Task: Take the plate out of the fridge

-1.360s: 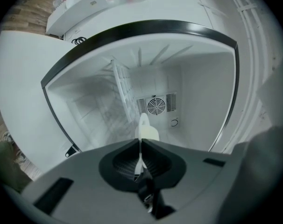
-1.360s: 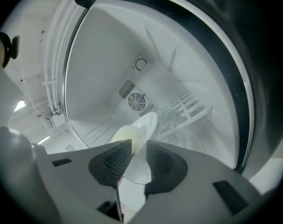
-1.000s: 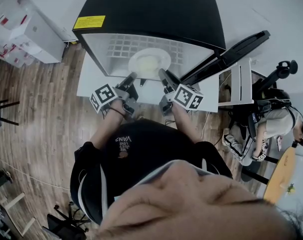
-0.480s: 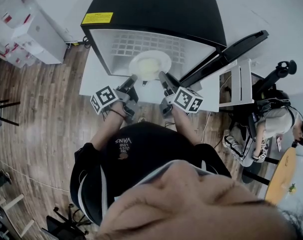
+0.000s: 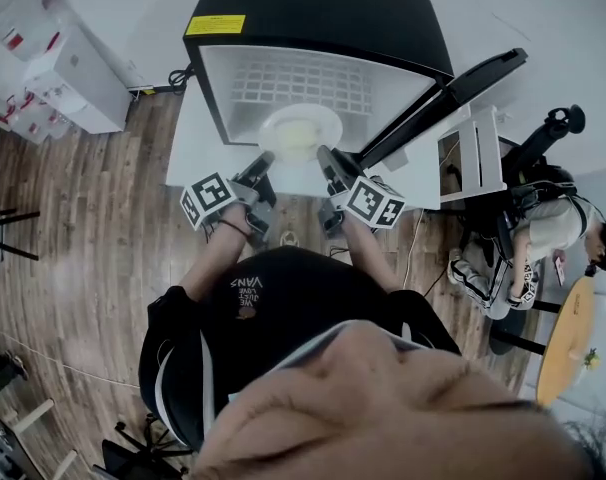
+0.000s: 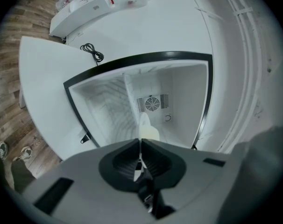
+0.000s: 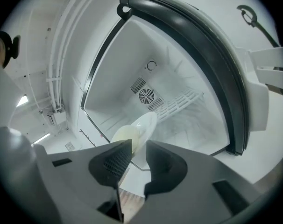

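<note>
Drawn back a little since a second ago, bringing the white plate (image 5: pixel 300 131) to the front lip of the open mini fridge (image 5: pixel 323 13). Clenched on its near rim: left gripper (image 5: pixel 264 158) at left, right gripper (image 5: pixel 325 154) at right, plate just ahead between both.

Findings on finish only. I noted the plate (image 5: pixel 301 128) as smooth, glazed white, ceramic in look, with a pale cream, duller patch on its face. The fridge (image 5: pixel 323 8) casing was black with a slight gloss. Its liner (image 6: pixel 183 92) was smooth white plastic with a soft sheen, and the wire shelf (image 7: pixel 183 101) looked like white-coated metal. The door (image 5: pixel 463 86) edge was dark and satin. The left gripper (image 6: pixel 140 143) and right gripper (image 7: pixel 139 146) had matt grey plastic shells, and their pads (image 7: pixel 116 164) were black and finely ribbed. The floor (image 5: pixel 83 218) was brown wood-grain board, low in sheen. The platform (image 5: pixel 193 148) under the fridge was plain, smooth white. The person's shirt (image 5: pixel 283 313) was matt black cloth.
</note>
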{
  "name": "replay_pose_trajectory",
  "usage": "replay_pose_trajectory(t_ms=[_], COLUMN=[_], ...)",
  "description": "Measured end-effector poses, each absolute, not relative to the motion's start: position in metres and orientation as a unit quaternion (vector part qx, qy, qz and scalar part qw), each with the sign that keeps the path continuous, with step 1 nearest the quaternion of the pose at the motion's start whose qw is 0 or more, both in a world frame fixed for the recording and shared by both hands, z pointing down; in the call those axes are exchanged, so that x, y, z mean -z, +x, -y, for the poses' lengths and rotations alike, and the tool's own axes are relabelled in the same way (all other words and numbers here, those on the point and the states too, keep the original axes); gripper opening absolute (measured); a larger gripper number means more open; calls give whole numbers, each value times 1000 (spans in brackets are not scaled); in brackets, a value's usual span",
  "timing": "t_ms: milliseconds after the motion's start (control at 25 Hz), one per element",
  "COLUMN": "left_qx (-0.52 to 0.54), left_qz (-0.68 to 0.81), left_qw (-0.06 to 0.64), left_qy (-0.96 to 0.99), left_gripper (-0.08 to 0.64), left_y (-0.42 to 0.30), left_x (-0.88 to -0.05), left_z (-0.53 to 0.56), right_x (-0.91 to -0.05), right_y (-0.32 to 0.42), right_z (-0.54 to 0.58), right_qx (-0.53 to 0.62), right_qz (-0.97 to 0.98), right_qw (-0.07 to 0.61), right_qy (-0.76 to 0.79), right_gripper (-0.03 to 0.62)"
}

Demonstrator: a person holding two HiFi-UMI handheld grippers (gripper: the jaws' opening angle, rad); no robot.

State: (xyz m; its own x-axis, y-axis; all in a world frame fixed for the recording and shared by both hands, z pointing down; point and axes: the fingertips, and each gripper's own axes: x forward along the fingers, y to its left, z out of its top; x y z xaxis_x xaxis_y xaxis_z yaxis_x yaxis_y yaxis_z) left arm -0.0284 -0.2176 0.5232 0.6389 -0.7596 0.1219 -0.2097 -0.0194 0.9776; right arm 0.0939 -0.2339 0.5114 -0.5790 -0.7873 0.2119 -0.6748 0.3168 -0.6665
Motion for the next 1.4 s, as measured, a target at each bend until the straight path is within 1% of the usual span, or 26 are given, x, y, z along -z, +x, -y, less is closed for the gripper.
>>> replay_pose_trajectory(t_ms=[1400], left_qx=[194], left_qz=[321], left_qw=[615], left_qy=[694], left_gripper=[28], left_y=[-55], left_x=[-533], left_z=[136], right_x=[-519], right_y=[71], right_z=[139], right_qx=[356], right_qz=[-785], right_qw=[90], right_qy=[-499], right_gripper=[101])
